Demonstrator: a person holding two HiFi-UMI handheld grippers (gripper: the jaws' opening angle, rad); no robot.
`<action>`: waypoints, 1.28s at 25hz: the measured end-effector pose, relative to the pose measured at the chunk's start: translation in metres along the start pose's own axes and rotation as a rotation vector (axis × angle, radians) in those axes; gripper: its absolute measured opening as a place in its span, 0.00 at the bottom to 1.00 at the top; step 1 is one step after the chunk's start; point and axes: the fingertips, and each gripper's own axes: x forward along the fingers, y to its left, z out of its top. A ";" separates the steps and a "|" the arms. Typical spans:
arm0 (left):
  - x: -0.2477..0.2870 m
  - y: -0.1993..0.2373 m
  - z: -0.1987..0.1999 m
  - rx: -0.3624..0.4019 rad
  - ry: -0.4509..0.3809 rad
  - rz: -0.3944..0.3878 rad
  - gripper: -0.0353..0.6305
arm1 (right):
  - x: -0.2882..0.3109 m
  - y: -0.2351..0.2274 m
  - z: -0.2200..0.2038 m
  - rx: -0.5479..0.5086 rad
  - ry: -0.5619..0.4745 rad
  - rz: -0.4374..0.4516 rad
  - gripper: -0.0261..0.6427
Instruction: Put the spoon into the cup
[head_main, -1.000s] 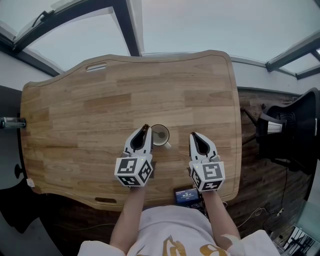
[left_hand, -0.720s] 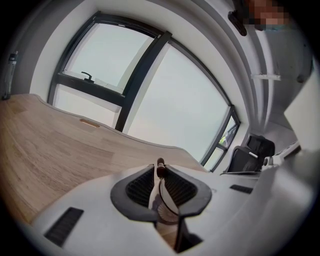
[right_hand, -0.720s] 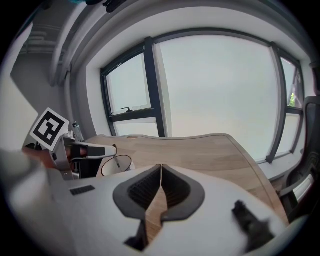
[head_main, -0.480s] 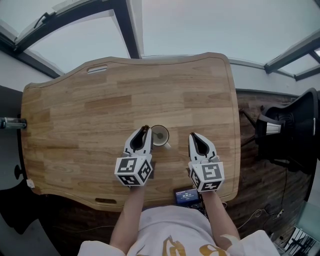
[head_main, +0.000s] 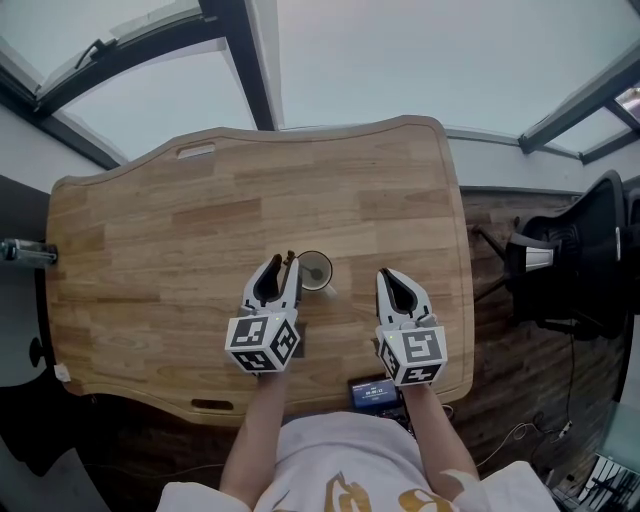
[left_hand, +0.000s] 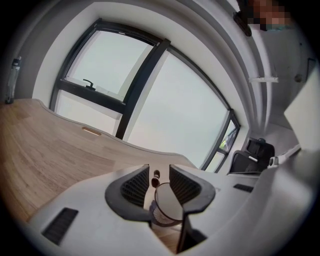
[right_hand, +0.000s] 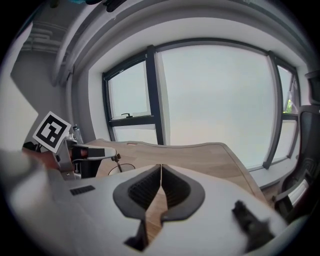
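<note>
A small cup (head_main: 317, 271) stands on the wooden table (head_main: 150, 250) near its front edge. The spoon (head_main: 291, 259) rests in it, its dark handle end sticking up at the cup's left rim. My left gripper (head_main: 282, 264) sits just left of the cup. Its jaws have just been opening and now stand open, with the spoon's handle end (left_hand: 156, 174) loose between the pads and the cup rim (left_hand: 167, 204) below. To the right of the cup, my right gripper (head_main: 388, 274) hovers shut and empty. In the right gripper view the jaws (right_hand: 160, 167) meet, and the cup (right_hand: 121, 168) shows at the left.
A black chair (head_main: 570, 270) stands off the table's right side. A small device with a blue screen (head_main: 372, 392) lies at the front edge by the person's body. A bottle (head_main: 20, 250) sticks out at the far left. Windows lie beyond the table's far edge.
The left gripper's jaws have spread apart and let go of the spoon's handle, which stays leaning in the cup. The right gripper has hardly shifted.
</note>
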 end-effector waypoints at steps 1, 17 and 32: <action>-0.003 -0.001 0.004 0.010 -0.012 0.005 0.23 | -0.003 0.000 0.002 -0.002 -0.007 -0.002 0.09; -0.091 -0.041 0.047 0.186 -0.119 0.038 0.08 | -0.077 0.040 0.044 -0.052 -0.159 0.017 0.08; -0.147 -0.082 0.050 0.189 -0.197 0.131 0.07 | -0.127 0.043 0.058 -0.108 -0.239 0.128 0.08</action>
